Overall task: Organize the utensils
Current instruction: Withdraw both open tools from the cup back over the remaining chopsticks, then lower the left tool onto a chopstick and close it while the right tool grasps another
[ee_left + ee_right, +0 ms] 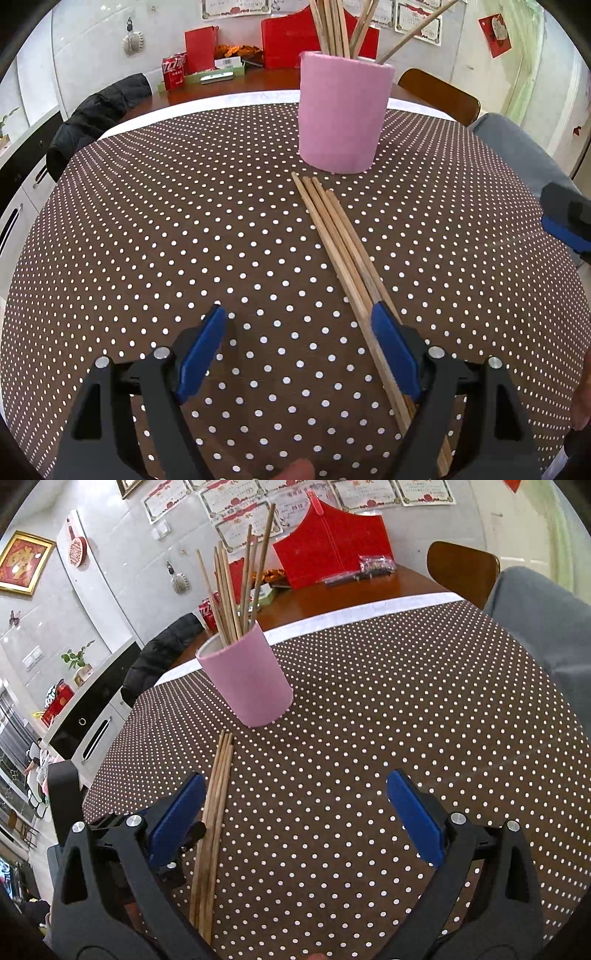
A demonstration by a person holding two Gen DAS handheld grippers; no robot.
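The counter (184,221) wears a brown cloth with white dots. A pink cup (343,114) full of sticks stands on it. Four chopsticks (343,247) lie flat just before the cup. The left claw (299,321) and right claw (295,786) are both wide open, holding nothing.

A bundle of wooden chopsticks (341,242) lies flat on the dotted cloth, side by side and touching, thin tips pointing toward a pink cup (343,114). The cup stands upright just beyond the tips and holds more chopsticks (236,590), leaning at different angles.
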